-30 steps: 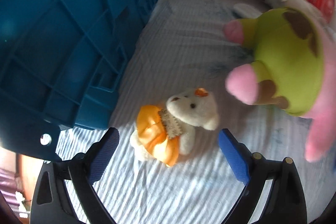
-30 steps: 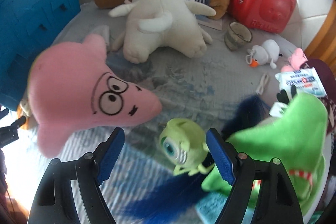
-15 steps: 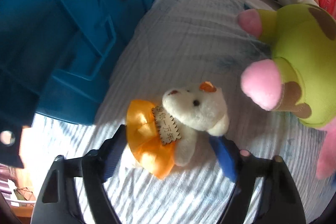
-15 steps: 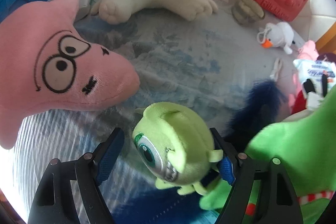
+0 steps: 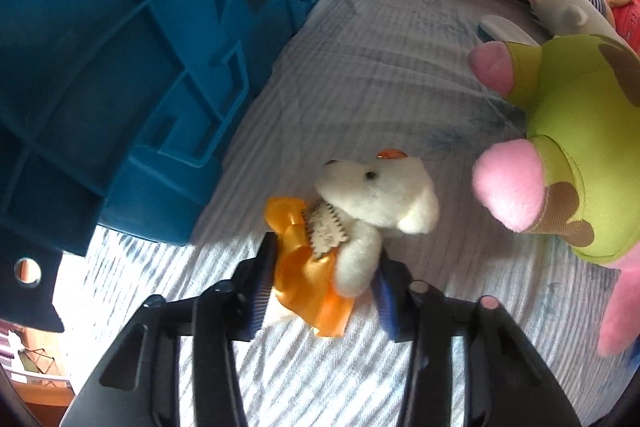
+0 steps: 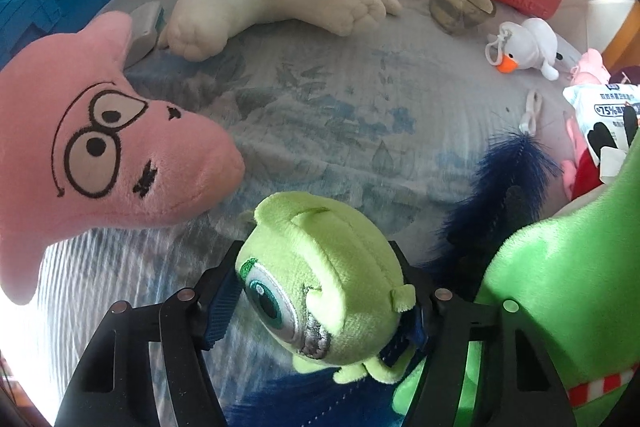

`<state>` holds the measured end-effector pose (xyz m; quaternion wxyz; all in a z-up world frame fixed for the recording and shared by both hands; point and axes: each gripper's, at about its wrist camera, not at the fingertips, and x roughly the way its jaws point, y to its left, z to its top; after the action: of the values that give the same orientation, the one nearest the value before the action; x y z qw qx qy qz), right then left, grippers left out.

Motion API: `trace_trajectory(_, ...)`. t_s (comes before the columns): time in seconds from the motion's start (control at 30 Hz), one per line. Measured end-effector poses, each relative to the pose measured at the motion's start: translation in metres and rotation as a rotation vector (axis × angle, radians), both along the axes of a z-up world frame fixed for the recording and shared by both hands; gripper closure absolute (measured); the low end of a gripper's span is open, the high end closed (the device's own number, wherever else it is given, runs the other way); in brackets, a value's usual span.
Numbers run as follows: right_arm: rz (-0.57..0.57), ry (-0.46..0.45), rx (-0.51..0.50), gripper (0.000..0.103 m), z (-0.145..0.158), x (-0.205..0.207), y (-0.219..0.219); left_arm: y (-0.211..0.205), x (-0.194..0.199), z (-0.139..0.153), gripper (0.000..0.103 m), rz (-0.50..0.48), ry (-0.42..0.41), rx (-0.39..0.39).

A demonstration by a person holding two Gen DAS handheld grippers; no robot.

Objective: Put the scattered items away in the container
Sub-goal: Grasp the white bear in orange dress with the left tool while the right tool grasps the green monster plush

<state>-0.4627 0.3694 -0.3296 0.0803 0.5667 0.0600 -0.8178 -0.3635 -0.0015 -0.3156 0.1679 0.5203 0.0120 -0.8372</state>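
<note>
Your left gripper (image 5: 322, 275) is closing on the small white bear (image 5: 372, 203), its blue pads pressed against the orange dress and the bear's body, with the head sticking out ahead of the fingers. The bear lies on the striped sheet (image 5: 360, 67), just beside the blue crate (image 5: 120, 67) at your left. Your right gripper (image 6: 320, 299) is closing on the one-eyed green toy (image 6: 324, 267), pads squeezing both its sides. That toy sits between the pink star plush (image 6: 100, 155) and a larger green plush (image 6: 560, 287), with the sheet beneath.
</note>
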Motion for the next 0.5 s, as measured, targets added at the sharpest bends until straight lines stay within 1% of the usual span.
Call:
trace_trajectory(0.03, 0.003, 0.0, -0.005, 0.036, 0.001, 0.0, 0.0, 0.003, -0.001, 0.0, 0.07, -0.005, -0.004, 0.0)
trace_trajectory(0.1, 0.008, 0.002, -0.028, 0.04, 0.003, 0.002, 0.001, 0.006, -0.001, 0.001, 0.071, -0.015, -0.013, 0.014)
trace_trajectory(0.17, 0.013, 0.004, -0.064, 0.041, 0.008, 0.005, 0.0, 0.009, 0.001, 0.004, 0.072, -0.028, -0.019, 0.028)
trace_trajectory(0.23, 0.03, 0.006, -0.068, 0.041, 0.013, 0.012, -0.003, 0.013, 0.006, 0.01, 0.073, -0.043, -0.02, 0.043)
trace_trajectory(0.37, 0.07, 0.006, -0.108, 0.041, 0.031, 0.037, -0.011, 0.017, 0.028, 0.025, 0.073, -0.062, -0.029, 0.069)
trace_trajectory(0.5, 0.131, 0.001, -0.168, 0.041, 0.048, 0.075, -0.024, 0.023, 0.053, 0.041, 0.073, -0.082, -0.025, 0.075)
